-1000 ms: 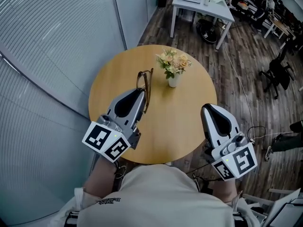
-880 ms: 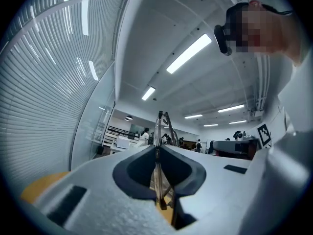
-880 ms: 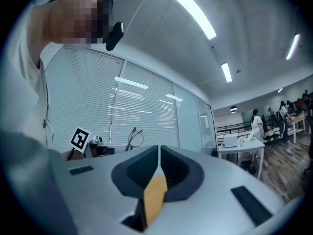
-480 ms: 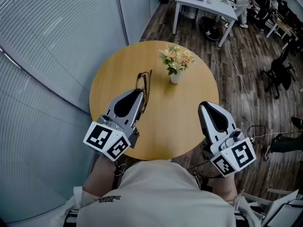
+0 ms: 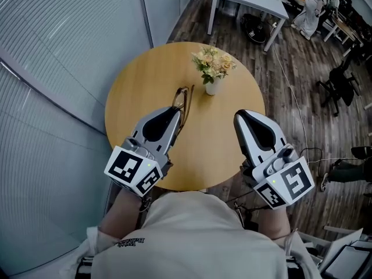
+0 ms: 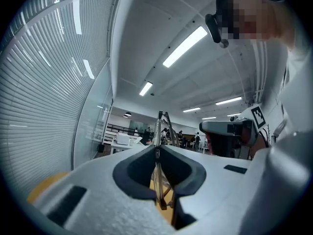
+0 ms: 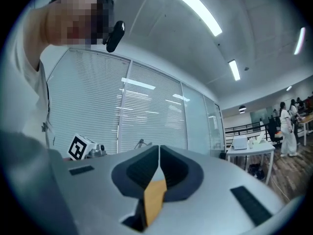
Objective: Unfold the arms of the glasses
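Left gripper (image 5: 175, 111) clamps the glasses (image 5: 185, 99); right gripper (image 5: 239, 115), closed and empty, should open, then swing one arm out gently.

In the head view the near end of the glasses (image 5: 183, 104) was covered by the left hand-held gripper (image 5: 173, 114), and whether the arms were folded could not be told. The near edge of the table (image 5: 136, 89) was hidden by the person's torso (image 5: 192, 237), which was cut off at the bottom edge.
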Available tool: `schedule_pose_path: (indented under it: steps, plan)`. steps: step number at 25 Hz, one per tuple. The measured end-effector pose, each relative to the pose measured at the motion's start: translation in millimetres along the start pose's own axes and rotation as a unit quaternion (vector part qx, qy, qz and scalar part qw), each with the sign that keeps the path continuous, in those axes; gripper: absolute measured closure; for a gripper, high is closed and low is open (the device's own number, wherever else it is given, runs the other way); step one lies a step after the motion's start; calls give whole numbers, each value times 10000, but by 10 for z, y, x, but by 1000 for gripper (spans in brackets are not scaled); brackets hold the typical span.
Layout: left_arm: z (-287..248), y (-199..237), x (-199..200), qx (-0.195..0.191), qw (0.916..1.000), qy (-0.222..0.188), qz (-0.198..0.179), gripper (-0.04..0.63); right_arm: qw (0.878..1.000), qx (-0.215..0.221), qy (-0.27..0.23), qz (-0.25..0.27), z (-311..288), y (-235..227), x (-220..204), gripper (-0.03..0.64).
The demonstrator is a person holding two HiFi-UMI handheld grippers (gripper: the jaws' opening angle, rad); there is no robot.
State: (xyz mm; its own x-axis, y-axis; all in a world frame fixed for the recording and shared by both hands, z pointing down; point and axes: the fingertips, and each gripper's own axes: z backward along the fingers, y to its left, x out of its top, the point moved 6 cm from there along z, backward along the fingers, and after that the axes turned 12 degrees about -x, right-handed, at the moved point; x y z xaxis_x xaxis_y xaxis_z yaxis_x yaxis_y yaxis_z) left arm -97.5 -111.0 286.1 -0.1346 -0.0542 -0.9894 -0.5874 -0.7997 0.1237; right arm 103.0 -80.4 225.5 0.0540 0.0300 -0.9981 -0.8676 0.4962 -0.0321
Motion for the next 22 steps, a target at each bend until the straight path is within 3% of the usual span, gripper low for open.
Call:
schedule_pose_path:
  steps: [12,22]
  plan:
    - [-121,-445,-53,-496,9961,407,-605,554,9977,450,-288,427,-144,306,270,583]
    - [-101,-579,-77,-655,9958,272,-574,554,9980,384,37,502,-166,316,109,583]
